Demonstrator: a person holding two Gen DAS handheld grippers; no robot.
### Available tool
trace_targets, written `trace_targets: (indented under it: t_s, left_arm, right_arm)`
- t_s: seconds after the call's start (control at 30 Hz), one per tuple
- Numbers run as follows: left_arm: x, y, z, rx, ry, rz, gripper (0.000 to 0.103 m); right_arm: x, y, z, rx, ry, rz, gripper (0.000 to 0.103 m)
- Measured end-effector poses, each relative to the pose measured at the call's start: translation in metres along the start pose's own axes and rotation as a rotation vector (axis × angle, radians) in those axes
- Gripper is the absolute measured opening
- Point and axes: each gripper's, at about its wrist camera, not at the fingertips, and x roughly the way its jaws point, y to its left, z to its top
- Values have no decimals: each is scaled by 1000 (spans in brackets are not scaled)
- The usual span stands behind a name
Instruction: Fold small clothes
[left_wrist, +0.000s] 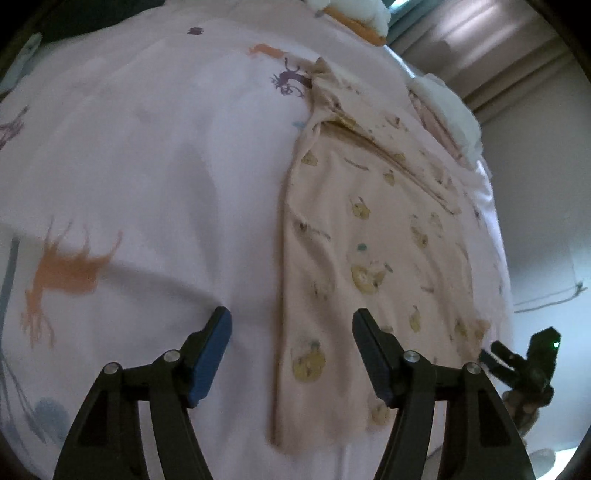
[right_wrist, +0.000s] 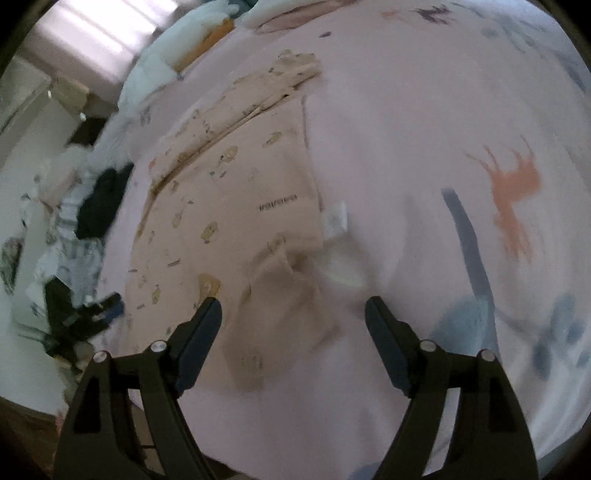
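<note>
A small peach garment (left_wrist: 369, 236) with yellow animal prints lies partly folded on a pale pink bedsheet (left_wrist: 147, 166). My left gripper (left_wrist: 291, 325) is open and empty, hovering over the garment's near left edge. In the right wrist view the same garment (right_wrist: 229, 206) lies flat, with a folded flap and a white care label (right_wrist: 336, 219) at its right edge. My right gripper (right_wrist: 293, 314) is open and empty above the garment's near corner. The right gripper also shows in the left wrist view (left_wrist: 524, 365) at the far right.
The sheet (right_wrist: 424, 147) carries orange, purple and blue animal prints. White and orange bedding (left_wrist: 362, 18) is piled at the far end. A heap of dark and striped clothes (right_wrist: 85, 221) lies off the bed's left side. Curtains (left_wrist: 498, 48) hang behind.
</note>
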Motion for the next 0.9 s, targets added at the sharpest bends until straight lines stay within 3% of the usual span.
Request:
trace_targets:
  t_s: [0.17,0.3,0.43,0.53,0.57,0.6,0.67,0.73,0.83,0.9]
  left_arm:
    - [-9,0,-20,-27,82,-79,67]
    - [-9,2,-36,-92,145,-169,67]
    - [-5,-11,-39,-55,134,-145,67]
    - [2,-13,-34,-88,119,-200,66]
    - [4,-12,-34,-116,104,-229,63]
    - [6,-12,-33,-134,95,-253,54]
    - [10,-14,-32,-131,96,-229,41]
    - [11,-18,-30,-107,73,-176,20]
    - [10,-24,-26,-81,43,-163,10]
    - [7,-26,-23,-74,27,-175,9]
  right_arm:
    - [-8,-7,-24,123,9,93,80]
    - [-10,4,-38,120,18,123,82]
    - [-1,20,-46,59,25,132,82]
    - [9,26,-39,60,2,139,79]
    - [11,28,-36,66,-10,153,76]
    - [14,28,-33,77,-20,163,75]
    - [18,28,-29,89,-37,156,64]
    - [19,27,-25,85,-48,128,51]
    - [19,28,-22,58,-70,67,26]
    - [20,30,-21,32,-78,33,18]
